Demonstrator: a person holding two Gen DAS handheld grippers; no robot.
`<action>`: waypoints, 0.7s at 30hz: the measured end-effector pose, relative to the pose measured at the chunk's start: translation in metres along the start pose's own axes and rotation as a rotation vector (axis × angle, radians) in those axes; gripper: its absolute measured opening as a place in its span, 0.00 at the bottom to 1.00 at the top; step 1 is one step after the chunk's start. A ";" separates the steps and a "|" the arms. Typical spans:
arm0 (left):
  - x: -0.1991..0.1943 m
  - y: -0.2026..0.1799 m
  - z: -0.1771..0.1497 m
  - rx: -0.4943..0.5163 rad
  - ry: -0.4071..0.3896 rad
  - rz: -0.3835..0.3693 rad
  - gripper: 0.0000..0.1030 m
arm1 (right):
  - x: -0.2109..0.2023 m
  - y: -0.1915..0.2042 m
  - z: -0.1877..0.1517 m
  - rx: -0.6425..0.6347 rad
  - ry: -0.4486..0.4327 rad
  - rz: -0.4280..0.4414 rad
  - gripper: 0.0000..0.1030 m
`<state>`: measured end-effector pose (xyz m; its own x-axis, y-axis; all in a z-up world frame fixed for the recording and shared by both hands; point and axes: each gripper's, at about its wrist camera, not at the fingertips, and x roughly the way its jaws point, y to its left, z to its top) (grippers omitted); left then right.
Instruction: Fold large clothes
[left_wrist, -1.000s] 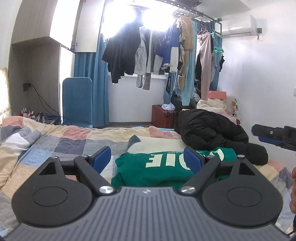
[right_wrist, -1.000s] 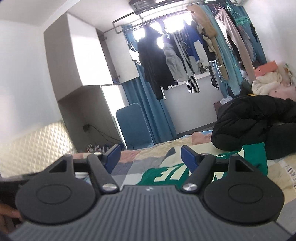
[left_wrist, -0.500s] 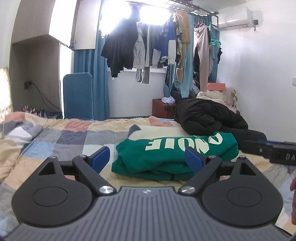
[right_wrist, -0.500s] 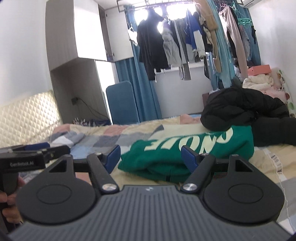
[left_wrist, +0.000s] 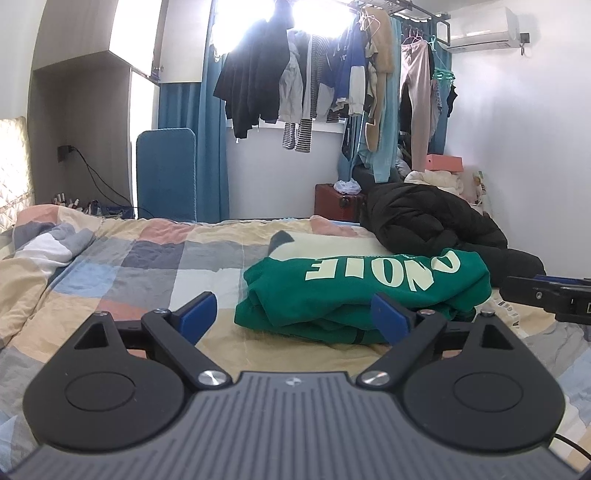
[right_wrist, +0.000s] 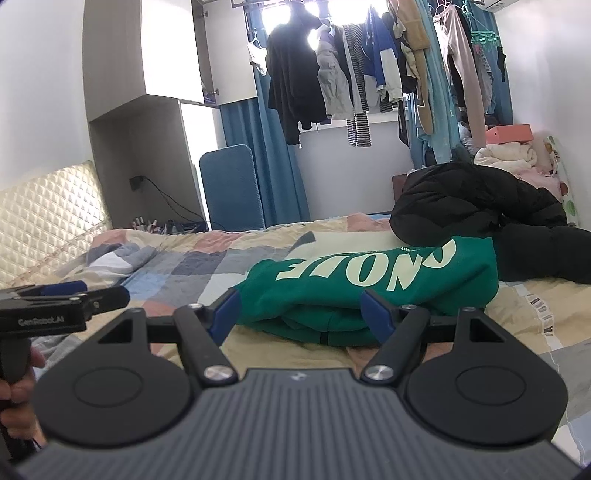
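Note:
A green sweatshirt (left_wrist: 365, 288) with pale letters lies folded on the patchwork bedspread (left_wrist: 147, 266); the right wrist view shows the sweatshirt (right_wrist: 369, 284) too. My left gripper (left_wrist: 295, 317) hovers low over the bed just short of the sweatshirt's near edge, jaws open and empty. My right gripper (right_wrist: 299, 314) is also open and empty, close to the same near edge. The right gripper's tip (left_wrist: 546, 295) shows at the right edge of the left wrist view. A hand (right_wrist: 14, 402) holds the left gripper's body (right_wrist: 55, 310) at the left of the right wrist view.
A black puffer jacket (left_wrist: 432, 225) lies heaped behind the sweatshirt at the bed's far right. Clothes hang on a rail (left_wrist: 332, 81) by the window. A blue panel (left_wrist: 166, 173) and a red trunk (left_wrist: 336, 203) stand beyond the bed. A quilted headboard (right_wrist: 44, 221) is at the left.
Both grippers have come down toward the bed, so the sweatshirt now sits higher and nearer in both views. The right gripper has levelled out of its tilt. Jaws stayed open.

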<state>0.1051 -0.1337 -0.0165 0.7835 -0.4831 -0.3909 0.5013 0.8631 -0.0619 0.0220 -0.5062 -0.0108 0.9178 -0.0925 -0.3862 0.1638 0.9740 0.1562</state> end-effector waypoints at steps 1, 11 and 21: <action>0.000 0.000 0.000 0.001 0.001 -0.004 0.91 | 0.000 0.000 0.000 0.006 0.003 0.006 0.73; 0.001 0.004 -0.001 -0.032 -0.006 -0.029 1.00 | 0.001 -0.003 0.003 0.004 0.012 -0.011 0.75; 0.000 0.006 -0.001 -0.048 -0.007 -0.016 1.00 | 0.002 -0.003 0.003 0.000 0.032 -0.081 1.00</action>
<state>0.1078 -0.1281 -0.0176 0.7779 -0.4980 -0.3833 0.4960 0.8611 -0.1121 0.0246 -0.5105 -0.0091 0.8896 -0.1644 -0.4262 0.2372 0.9636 0.1234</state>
